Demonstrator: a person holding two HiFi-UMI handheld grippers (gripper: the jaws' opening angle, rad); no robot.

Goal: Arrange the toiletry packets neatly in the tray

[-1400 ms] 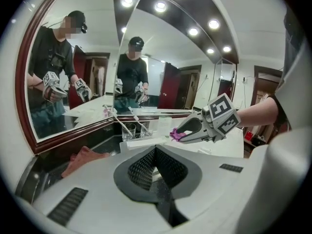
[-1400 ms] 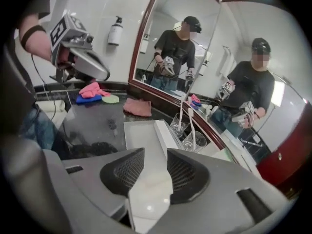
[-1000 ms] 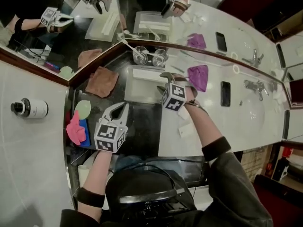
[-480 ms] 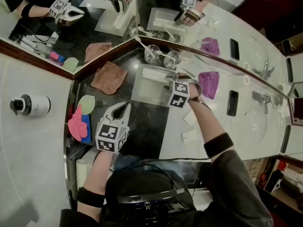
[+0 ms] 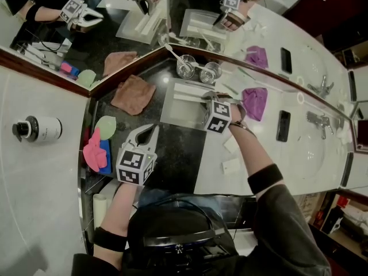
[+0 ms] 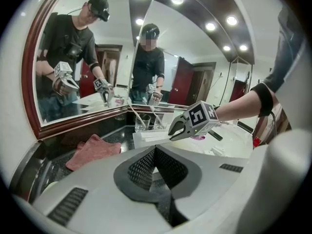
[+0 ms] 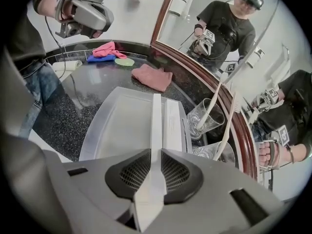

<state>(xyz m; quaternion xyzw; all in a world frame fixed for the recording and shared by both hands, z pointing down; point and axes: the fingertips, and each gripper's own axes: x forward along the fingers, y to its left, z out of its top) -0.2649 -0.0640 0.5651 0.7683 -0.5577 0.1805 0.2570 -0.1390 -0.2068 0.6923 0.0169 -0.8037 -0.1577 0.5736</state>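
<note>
The table point(image 5: 172, 154) carries a clear tray point(image 5: 168, 109) beneath the right tongs point(image 5: 206, 96), a brown cloth point(image 5: 133, 94) beyond the left tongs point(image 5: 150, 130), two glasses point(image 5: 185, 66) past the tray, and small packets point(image 5: 231, 165) behind the right tongs.

Right gripper point(image 5: 208, 97), just closing, pinches a packet point(image 7: 156, 126) (left gripper point(image 5: 151, 131) closed).

right gripper point(image 7: 155, 156): sunk lower over clear rectangular plastic tray point(image 7: 119, 118) | jaws: just narrowed, pads now pressing long thin white toiletry packet point(image 7: 156, 112)
</note>
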